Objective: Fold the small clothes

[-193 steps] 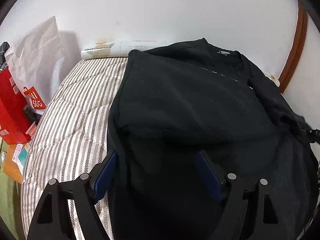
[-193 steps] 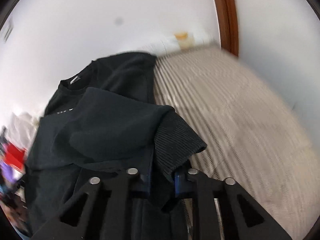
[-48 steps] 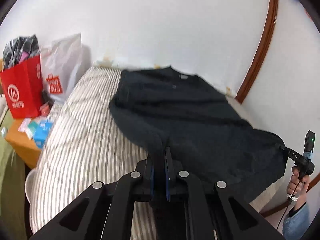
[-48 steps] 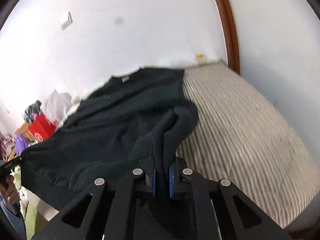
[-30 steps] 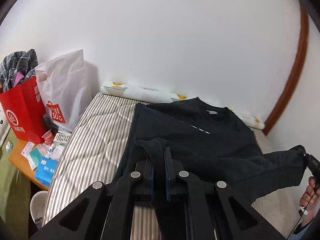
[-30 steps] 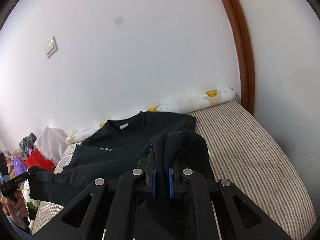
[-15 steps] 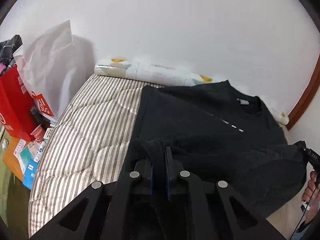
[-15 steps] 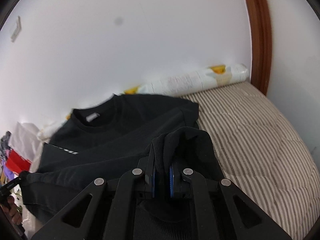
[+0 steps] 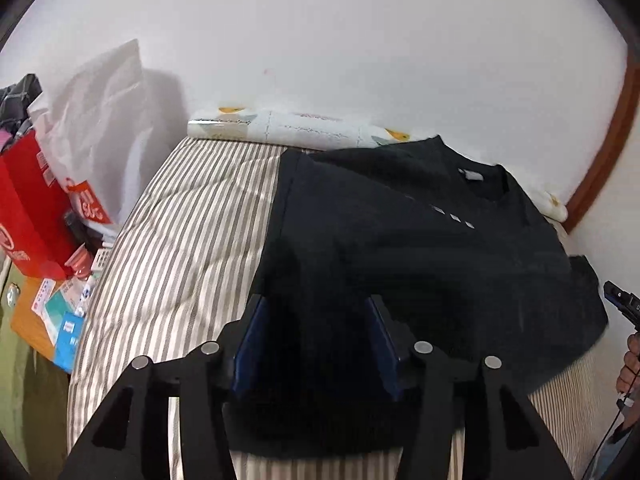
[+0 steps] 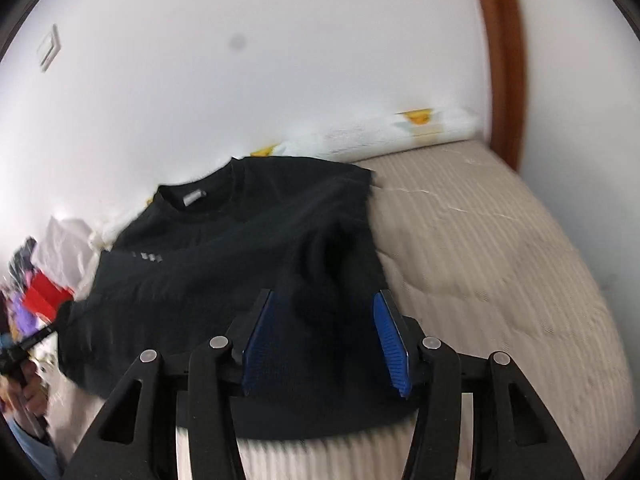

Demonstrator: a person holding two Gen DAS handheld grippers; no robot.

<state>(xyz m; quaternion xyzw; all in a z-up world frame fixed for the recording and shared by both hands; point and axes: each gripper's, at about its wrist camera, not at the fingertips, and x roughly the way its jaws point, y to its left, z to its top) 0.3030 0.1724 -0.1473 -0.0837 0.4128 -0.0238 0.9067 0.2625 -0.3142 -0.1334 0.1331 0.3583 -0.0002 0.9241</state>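
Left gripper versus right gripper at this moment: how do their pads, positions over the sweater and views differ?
The left gripper has dark navy pads; the right gripper has brighter blue ones. The left sits at the black sweater's left edge beside bare striped mattress; the right sits at its right edge. The left view is sharp, the right blurred. Both are open, with sweater fabric between their fingers.

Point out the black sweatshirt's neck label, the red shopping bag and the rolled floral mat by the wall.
neck label [image 9: 473, 176], left wrist view: middle of the white tag inside the collar.
red shopping bag [image 9: 28, 208], left wrist view: its red front face.
rolled floral mat [image 9: 288, 130], left wrist view: middle of the roll.
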